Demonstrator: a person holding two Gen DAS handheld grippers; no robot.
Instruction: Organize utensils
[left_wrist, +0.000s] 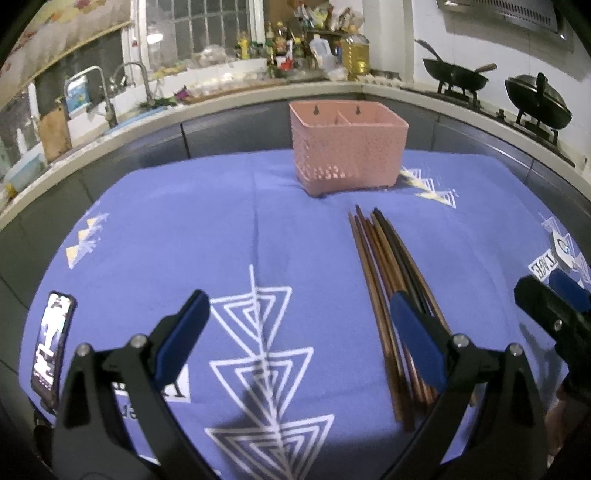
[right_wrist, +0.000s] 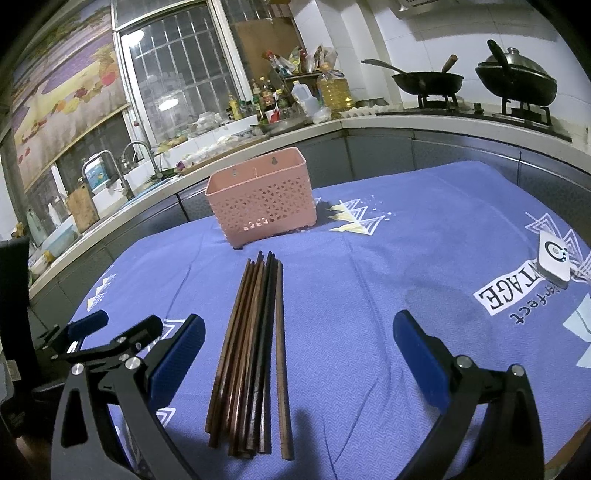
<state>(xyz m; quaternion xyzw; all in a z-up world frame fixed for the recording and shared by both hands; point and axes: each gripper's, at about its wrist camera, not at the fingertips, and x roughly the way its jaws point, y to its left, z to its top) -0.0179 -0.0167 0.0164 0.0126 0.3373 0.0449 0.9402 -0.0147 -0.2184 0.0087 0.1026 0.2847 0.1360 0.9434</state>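
Note:
A bundle of brown and black chopsticks (left_wrist: 384, 280) lies flat on the blue tablecloth, pointing toward a pink perforated holder (left_wrist: 347, 147) with two compartments, which stands upright at the far side. In the right wrist view the chopsticks (right_wrist: 255, 347) lie just left of centre, with the holder (right_wrist: 262, 197) beyond them. My left gripper (left_wrist: 299, 314) is open and empty, low over the cloth, its right finger over the chopsticks. My right gripper (right_wrist: 299, 339) is open and empty, the chopsticks lying between its fingers nearer the left one. The left gripper (right_wrist: 92, 332) shows at the left of the right wrist view.
A phone (left_wrist: 51, 347) lies on the cloth at the left edge. A small white device (right_wrist: 554, 260) lies at the right edge. Behind the table runs a counter with a sink (right_wrist: 110, 184), bottles (right_wrist: 273, 96) and two woks (right_wrist: 428, 81) on a stove.

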